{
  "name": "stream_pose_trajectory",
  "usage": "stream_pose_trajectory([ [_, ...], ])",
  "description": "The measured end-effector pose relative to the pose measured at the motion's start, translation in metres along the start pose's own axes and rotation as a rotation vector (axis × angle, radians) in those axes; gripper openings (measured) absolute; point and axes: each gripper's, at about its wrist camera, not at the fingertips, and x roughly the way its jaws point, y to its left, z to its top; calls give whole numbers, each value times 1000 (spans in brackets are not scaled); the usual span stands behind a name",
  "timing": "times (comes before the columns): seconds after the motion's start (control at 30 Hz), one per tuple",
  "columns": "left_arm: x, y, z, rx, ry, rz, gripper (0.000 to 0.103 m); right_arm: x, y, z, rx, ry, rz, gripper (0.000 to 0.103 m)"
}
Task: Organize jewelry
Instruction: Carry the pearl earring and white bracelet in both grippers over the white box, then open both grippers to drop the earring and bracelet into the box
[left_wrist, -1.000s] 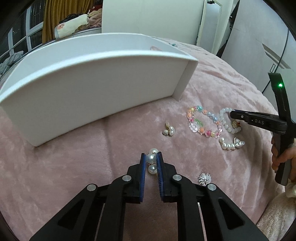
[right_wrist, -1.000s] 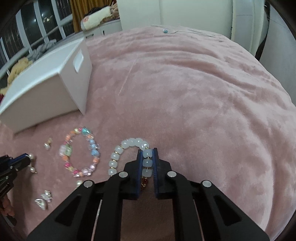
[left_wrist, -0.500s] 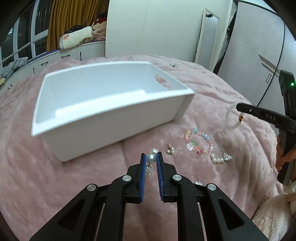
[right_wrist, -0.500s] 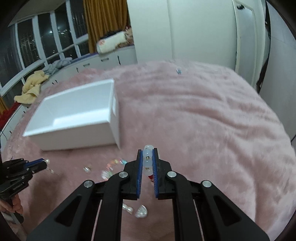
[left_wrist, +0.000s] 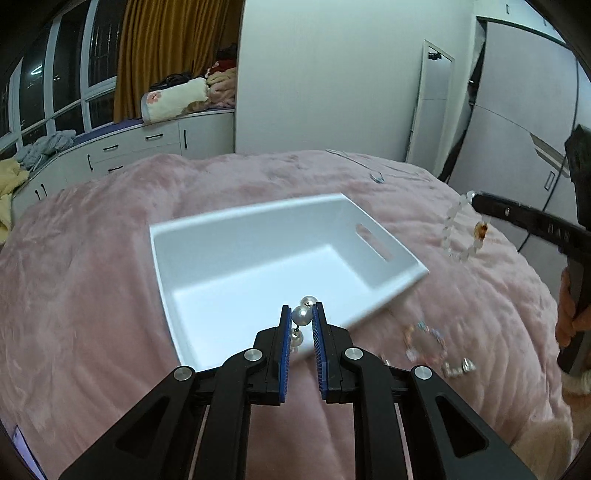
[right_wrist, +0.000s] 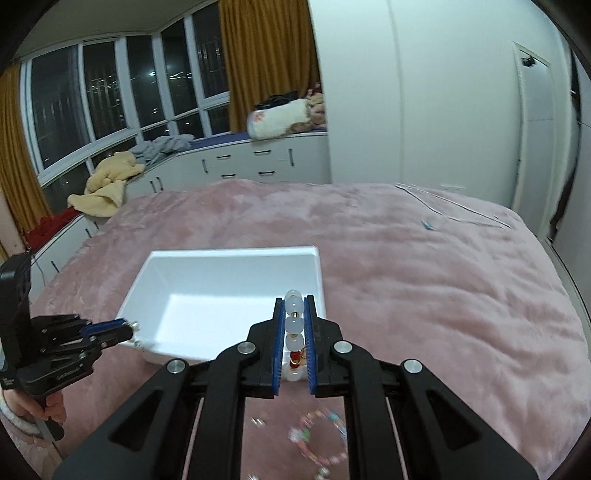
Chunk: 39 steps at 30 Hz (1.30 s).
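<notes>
The pink bed (left_wrist: 110, 295) spreads wide beneath both grippers, and the white box (left_wrist: 258, 266) sits on it, open and empty, just ahead of and below them. A second ago both grippers were low against the blanket, picking pieces up; now they have risen, and the box that blocked the view with its side wall shows its whole bare floor.

The right gripper (right_wrist: 294, 325) is clamped on a white bead bracelet (right_wrist: 294, 323), which hangs in a loop under its tip, off the box's right end. The left gripper (left_wrist: 302, 325) is clamped on a pearl earring (left_wrist: 301, 315), over the near edge of the box.

Behind and below them, on the blanket, a colourful bead bracelet (left_wrist: 424, 341) and a small pearl piece (left_wrist: 458, 367) wait beside the box.

Both pieces look ready to go in; I'd say the next move is carrying them over the opening and letting go.
</notes>
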Motion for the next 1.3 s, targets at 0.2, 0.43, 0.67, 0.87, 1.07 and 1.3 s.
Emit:
stream_pose_trajectory([
  [0.2, 37, 29, 39, -59, 61, -2, 16, 49, 25, 23, -31, 59, 50, 11],
  [0.43, 100, 52, 55, -120, 187, 17, 16, 114, 50, 32, -41, 153, 94, 11],
  [0.67, 142, 63, 51, -168, 280, 53, 16, 165, 60, 22, -37, 238, 106, 11],
  [0.87, 146, 60, 52, -156, 288, 72, 17, 185, 62, 11, -16, 280, 111, 11],
  [1.07, 147, 59, 52, -148, 308, 84, 27, 183, 62, 8, -3, 283, 114, 13],
  [1.3, 132, 50, 53, -113, 265, 114, 51, 168, 56, 16, 2, 243, 84, 51],
])
